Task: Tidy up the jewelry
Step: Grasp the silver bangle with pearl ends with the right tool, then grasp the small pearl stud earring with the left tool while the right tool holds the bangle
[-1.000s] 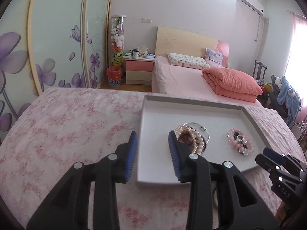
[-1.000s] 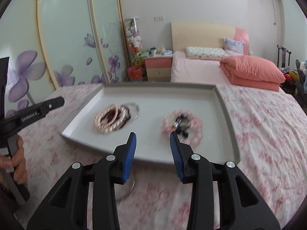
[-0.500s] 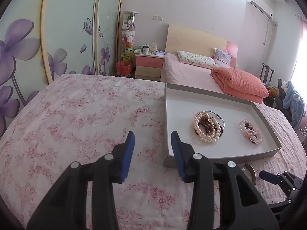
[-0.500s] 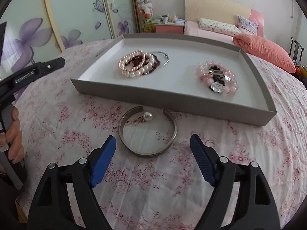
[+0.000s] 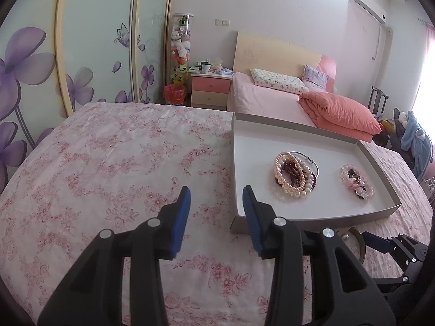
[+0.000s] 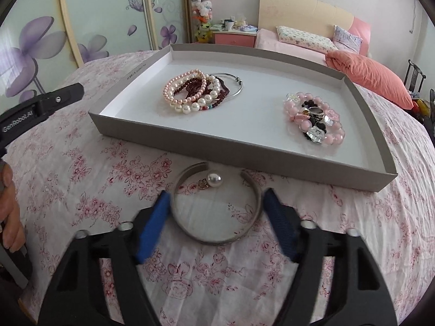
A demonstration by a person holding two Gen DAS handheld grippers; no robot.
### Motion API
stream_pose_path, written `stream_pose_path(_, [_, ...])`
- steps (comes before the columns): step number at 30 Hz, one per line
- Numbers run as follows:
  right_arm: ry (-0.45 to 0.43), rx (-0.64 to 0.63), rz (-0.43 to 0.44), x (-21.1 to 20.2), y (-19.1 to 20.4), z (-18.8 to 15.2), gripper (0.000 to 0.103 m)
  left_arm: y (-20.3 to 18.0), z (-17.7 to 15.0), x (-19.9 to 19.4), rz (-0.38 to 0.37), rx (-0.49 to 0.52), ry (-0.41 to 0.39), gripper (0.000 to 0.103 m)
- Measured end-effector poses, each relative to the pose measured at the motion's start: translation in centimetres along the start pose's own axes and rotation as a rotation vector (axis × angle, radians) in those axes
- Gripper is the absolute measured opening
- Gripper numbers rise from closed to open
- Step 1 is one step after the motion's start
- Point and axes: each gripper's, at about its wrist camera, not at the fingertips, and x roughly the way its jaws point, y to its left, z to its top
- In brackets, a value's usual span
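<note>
**Right tool lowers around the cuff bangle**

In the right wrist view, the right tool [image 6: 214, 217] stands wide open with its blue pads on either side of the silver cuff bangle [image 6: 217, 233], at the lower centre of the frame; whether the pads touch the metal cannot be told. Half a second ago the bangle lay clear ahead of the pads; now it sits between them, larger in frame. A pearl charm [image 6: 214, 180] lies inside the bangle's open end, just below the near wall of the grey tray [image 6: 244, 146]. In the tray, the pearl and dark bead bracelets [image 6: 195, 92] are heaped at centre left and the pink bead bracelets [image 6: 315, 119] at right, well apart, as before.

In the left wrist view, the left tool [image 5: 216, 209] is partly open, holding nothing, above the floral cloth [image 5: 108, 163] near the tray's left corner; its framing has barely changed since the earlier frame
</note>
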Motion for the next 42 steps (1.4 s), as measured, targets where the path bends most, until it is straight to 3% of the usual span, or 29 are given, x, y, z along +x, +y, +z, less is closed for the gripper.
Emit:
stream_pose_path(14, [-0.040, 0.000, 0.052, -2.2, -1.8, -1.6, 0.068, -1.2, -0.3, -0.3, -0.018, 0.026, 0.004, 0.040])
stream_pose_path(25, [-0.056, 0.053, 0.000, -3.6, -4.8, -2.8, 0.068, -5.1, -1.5, -0.5, -0.099, 0.101, 0.044, 0.040])
stream_pose_path(42, [-0.009, 0.161, -0.124, -3.2, -9.7, -4.0, 0.068, -11.0, -4.4, 0.6, -0.232, 0.219, 0.164, 0.040])
